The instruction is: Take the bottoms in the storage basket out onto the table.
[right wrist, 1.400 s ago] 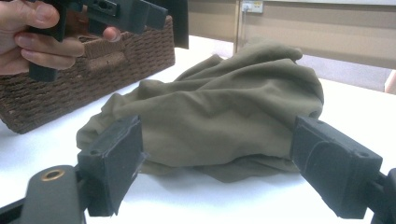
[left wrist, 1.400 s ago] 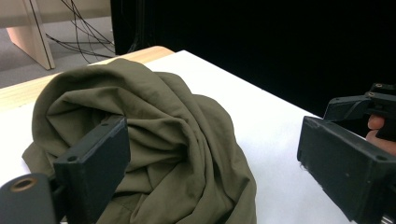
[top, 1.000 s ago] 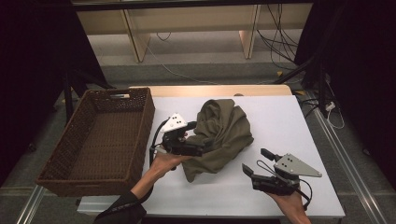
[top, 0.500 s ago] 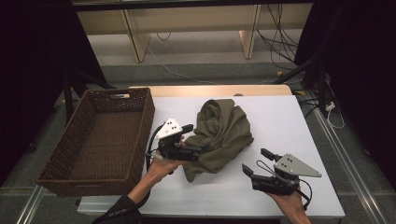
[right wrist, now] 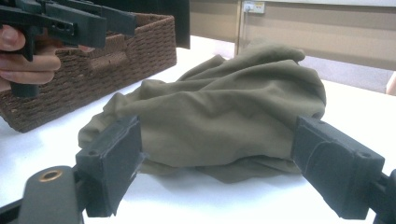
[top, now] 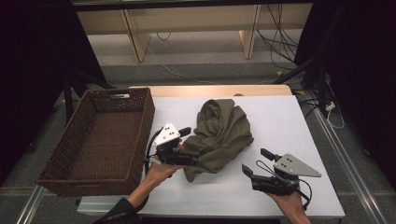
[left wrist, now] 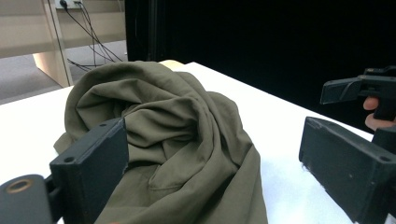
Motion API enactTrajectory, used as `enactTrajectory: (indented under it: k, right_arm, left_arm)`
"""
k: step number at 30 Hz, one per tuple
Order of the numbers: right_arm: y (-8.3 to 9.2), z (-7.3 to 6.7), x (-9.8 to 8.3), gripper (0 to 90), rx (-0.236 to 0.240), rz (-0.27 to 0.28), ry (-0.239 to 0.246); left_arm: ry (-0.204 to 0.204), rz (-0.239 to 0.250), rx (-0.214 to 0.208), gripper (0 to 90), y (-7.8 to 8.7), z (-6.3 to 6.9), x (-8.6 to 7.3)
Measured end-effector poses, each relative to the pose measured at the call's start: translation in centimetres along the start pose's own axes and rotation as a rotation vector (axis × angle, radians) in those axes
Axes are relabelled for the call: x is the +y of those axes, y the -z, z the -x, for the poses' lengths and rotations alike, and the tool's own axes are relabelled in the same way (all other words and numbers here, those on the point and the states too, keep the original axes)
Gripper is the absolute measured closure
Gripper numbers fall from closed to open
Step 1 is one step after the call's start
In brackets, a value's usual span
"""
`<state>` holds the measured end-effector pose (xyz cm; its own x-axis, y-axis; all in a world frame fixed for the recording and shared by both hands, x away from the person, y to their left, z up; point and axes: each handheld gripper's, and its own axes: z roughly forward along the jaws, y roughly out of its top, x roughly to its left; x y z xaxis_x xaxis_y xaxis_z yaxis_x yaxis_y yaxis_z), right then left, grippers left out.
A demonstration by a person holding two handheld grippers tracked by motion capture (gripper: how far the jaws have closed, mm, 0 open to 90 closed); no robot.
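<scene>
A wicker basket [top: 100, 135] is seen at the left of the white table [top: 289, 121], with the crumpled olive cloth [top: 222, 133] lying mid-table just beside it. The left gripper [top: 198, 153], jaws spread, is set against the cloth's near edge, while the right gripper [top: 256, 164], also spread, is held apart; a grasp appears to be in hand, and a firm pinch on a fold is called for next

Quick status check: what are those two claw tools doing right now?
Left hand-held gripper open at the cloth. Right hand-held gripper open, apart. Nothing between.

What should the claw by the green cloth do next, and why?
Probably close the left gripper on the olive cloth. Its jaws stand open at the crumpled cloth's edge, the cloth lies loose on the white table, and the right gripper waits open, apart.
</scene>
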<state>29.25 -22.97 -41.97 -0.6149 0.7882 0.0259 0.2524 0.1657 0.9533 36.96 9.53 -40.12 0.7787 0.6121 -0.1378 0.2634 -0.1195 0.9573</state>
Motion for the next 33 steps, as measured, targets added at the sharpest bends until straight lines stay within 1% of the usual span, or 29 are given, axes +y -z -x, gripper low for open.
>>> enactTrajectory:
  k: [8,16,20,24,27,31,33]
  right_arm:
    - [0.0,0.0,0.0,17.6,0.001,-0.001,0.001]
    - [0.0,0.0,0.0,17.6,0.002,-0.002,0.003]
    - [0.0,-0.1,0.0,17.6,0.003,-0.003,0.001]
    - [0.0,0.0,0.0,17.6,0.003,-0.004,0.003]
    - [0.0,-0.1,0.0,17.6,0.003,-0.004,0.002]
    - [0.0,-0.1,0.0,17.4,0.003,-0.003,0.000]
    - [0.0,-0.1,0.0,17.0,0.001,-0.004,0.002]
  left_arm:
    - [-0.003,0.018,0.014,7.8,0.5,0.1,-0.7]
    - [-0.005,0.047,0.010,4.6,1.0,0.3,-1.2]
    - [-0.009,0.048,0.020,0.1,1.2,0.5,-1.4]
    - [-0.014,0.052,0.024,0.1,1.4,0.6,-1.5]
    - [-0.008,0.050,0.029,0.1,1.6,0.5,-1.6]
    - [-0.003,0.048,0.040,0.1,1.8,0.5,-1.9]
    - [-0.013,0.048,0.056,0.0,1.9,0.5,-2.0]
